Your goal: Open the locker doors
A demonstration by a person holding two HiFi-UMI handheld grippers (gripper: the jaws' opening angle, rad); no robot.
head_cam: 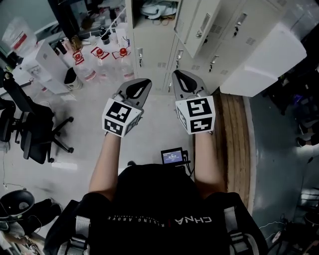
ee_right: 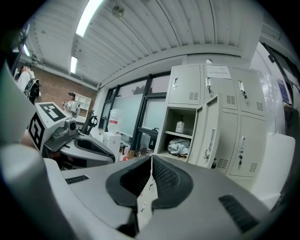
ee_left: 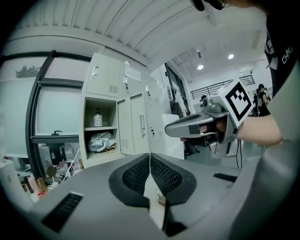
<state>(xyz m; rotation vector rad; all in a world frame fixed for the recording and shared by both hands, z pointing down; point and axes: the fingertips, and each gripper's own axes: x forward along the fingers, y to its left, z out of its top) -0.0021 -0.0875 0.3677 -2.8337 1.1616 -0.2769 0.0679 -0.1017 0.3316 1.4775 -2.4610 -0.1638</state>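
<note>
A bank of cream lockers (head_cam: 219,45) stands ahead of me. One middle door (head_cam: 199,25) hangs open, and the compartment (head_cam: 154,12) behind it holds a bottle (ee_left: 97,118) and a crumpled bag (ee_left: 101,140). The other doors (ee_right: 243,136) are closed, each with a small handle. My left gripper (head_cam: 133,89) and right gripper (head_cam: 183,82) are held side by side in front of the lockers, apart from them. Both are shut with nothing between the pads. The left gripper view shows its tips (ee_left: 150,157) pressed together, and in the right gripper view its tips (ee_right: 151,159) also meet.
A black office chair (head_cam: 30,129) stands at the left. Several red-capped water bottles (head_cam: 99,55) sit on the floor by the lockers. A big white box (head_cam: 264,60) leans at the right above a wooden strip (head_cam: 234,139). A small screen device (head_cam: 172,156) lies near my feet.
</note>
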